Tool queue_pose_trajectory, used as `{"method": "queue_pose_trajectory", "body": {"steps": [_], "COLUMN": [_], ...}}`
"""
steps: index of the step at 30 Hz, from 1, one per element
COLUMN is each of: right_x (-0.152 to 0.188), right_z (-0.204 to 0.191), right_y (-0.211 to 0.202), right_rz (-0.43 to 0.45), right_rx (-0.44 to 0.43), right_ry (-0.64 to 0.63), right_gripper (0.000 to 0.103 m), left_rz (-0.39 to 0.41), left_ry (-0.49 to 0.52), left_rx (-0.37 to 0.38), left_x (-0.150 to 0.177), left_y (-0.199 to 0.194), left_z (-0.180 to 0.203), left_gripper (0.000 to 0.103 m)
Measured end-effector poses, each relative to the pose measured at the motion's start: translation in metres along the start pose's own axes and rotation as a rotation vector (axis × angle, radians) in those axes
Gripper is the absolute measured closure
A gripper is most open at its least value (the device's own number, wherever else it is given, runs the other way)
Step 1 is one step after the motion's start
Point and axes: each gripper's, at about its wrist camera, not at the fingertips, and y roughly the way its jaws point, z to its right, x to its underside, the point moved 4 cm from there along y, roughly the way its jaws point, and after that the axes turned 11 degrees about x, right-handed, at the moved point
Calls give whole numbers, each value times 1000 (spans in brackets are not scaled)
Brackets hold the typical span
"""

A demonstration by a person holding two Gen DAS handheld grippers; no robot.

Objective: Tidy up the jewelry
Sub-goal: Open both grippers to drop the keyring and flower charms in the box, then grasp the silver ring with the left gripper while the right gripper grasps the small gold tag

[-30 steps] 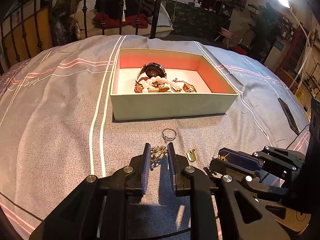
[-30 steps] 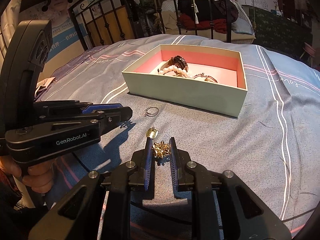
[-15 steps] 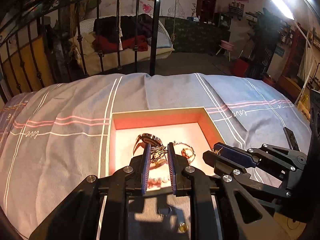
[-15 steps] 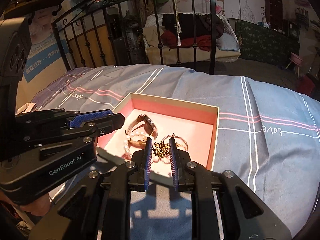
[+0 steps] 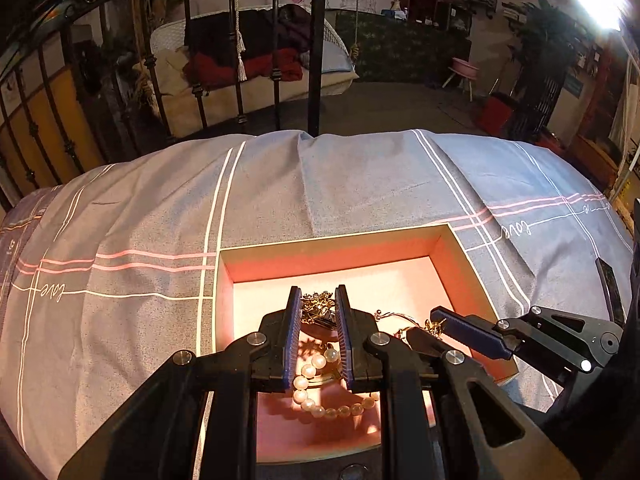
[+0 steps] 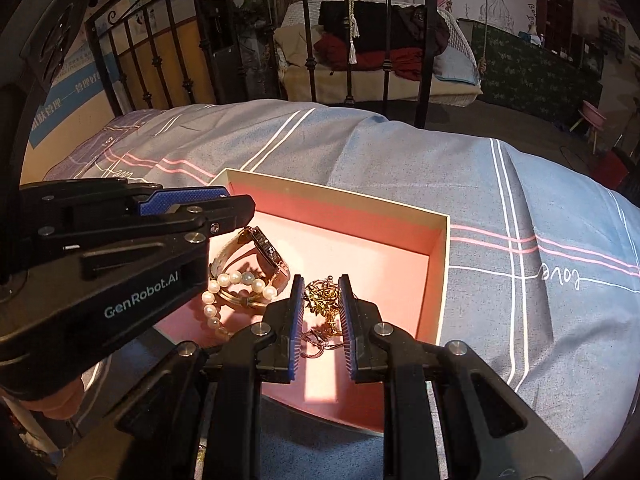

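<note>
Both claws hang over the open box (image 5: 460, 248), which sits on the striped bedspread (image 5: 360, 176) near the foot of the bed, its pink-lined inside facing up so that pieces can simply be let down into it. The left claw (image 5: 318, 312) is narrowed onto a small gold leafy ornament (image 5: 318, 306), pinched between its blue pads with the piece standing proud of the tips; the grip is high on the pads, probably so the trinket falls clear when the jaws part. The right claw (image 6: 320, 300) is likewise closed to a narrow gap around a matching gold leafy piece (image 6: 322, 300), which looks like the other half of a pair of earrings, though the detail is too fine to be sure. Each claw is tilted steeply down toward the box floor. Already lying in the box are a watch (image 6: 264, 250) against the left inner wall, a pearl bracelet (image 6: 224, 292) draped over its strap, and a thin rose-gold chain or bangle (image 6: 318, 344) toward the near edge, just under the right claw. The two ornaments appear to be poised above the middle of the box floor, beside the other jewelry, so letting go is likely the next step; a release from this height risks the light pieces bouncing or tangling in the chain.
</note>
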Motion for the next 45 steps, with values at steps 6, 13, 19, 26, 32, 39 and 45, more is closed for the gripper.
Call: {"method": "queue_pose_trajectory", "body": {"steps": [6, 13, 19, 26, 32, 39, 45], "right_x": [5, 10, 12, 12, 14, 16, 52], "right_z": [-3, -7, -9, -9, -10, -8, 5], "right_y": [11, 17, 20, 21, 17, -3, -52], "right_rz": [-28, -40, -48, -50, -46, 5, 59], "right_rx": [-7, -17, -25, -36, -44, -29, 2], "right_ry": [-7, -17, -12, -4, -6, -2, 25], "right_gripper": [85, 85, 85, 85, 85, 52, 49], "left_rz": [-28, -40, -38, -34, -18, 23, 96], "left_ry": [20, 35, 39, 42, 43, 46, 49], "left_rx": [3, -18, -19, -26, -35, -38, 35], "left_x": [0, 6, 7, 7, 6, 6, 38], "left_y": [15, 28, 26, 27, 23, -1, -52], "left_z": [1, 2, 2, 4, 3, 4, 14], "left_gripper": [87, 87, 86, 80, 59, 50, 37]}}
